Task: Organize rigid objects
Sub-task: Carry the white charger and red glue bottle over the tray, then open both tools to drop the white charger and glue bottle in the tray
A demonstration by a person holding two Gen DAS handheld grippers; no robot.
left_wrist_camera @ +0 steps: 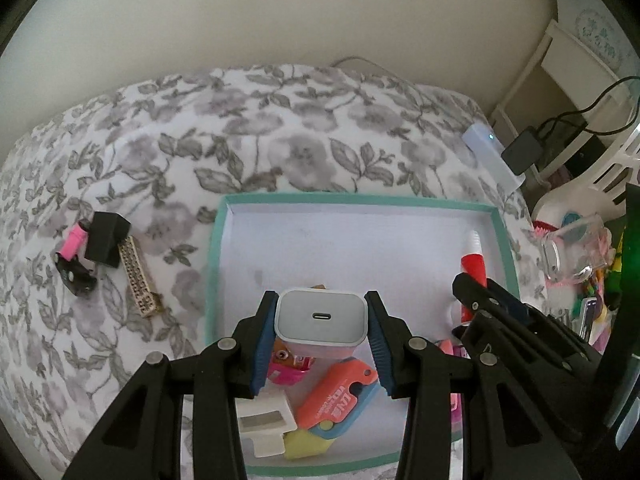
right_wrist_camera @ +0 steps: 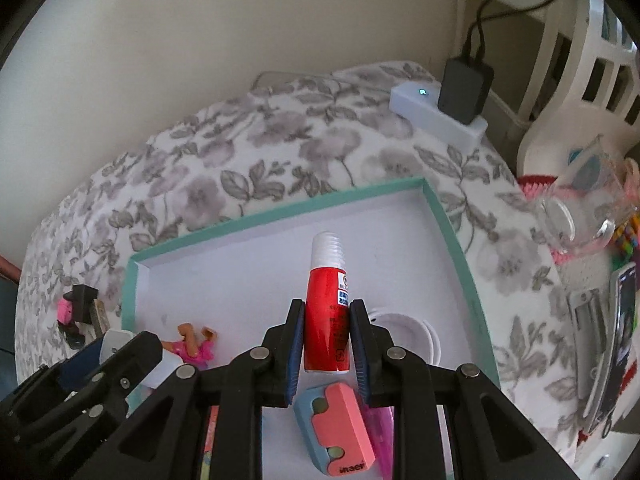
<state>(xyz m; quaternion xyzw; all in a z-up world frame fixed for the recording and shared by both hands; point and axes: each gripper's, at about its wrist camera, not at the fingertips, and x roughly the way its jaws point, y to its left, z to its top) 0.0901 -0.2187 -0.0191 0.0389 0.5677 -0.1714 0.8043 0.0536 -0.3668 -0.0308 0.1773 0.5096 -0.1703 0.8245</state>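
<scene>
At lower centre, our left gripper [left_wrist_camera: 321, 320] clamps the grey charger [left_wrist_camera: 320, 316]; our right gripper [right_wrist_camera: 326, 334] clamps the red glue tube [right_wrist_camera: 326, 316]. Both hang over the teal tray [left_wrist_camera: 212, 256]. Beyond lies the floral bedspread [left_wrist_camera: 280, 128].

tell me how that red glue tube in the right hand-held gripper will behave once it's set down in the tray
The red glue tube looks round-bodied, so laid flat on the teal tray's smooth white floor it may well roll. Its glossy plastic seems somewhat slippery between the right hand-held gripper's pads. It appears rigid and probably light, unlikely to bend.
</scene>
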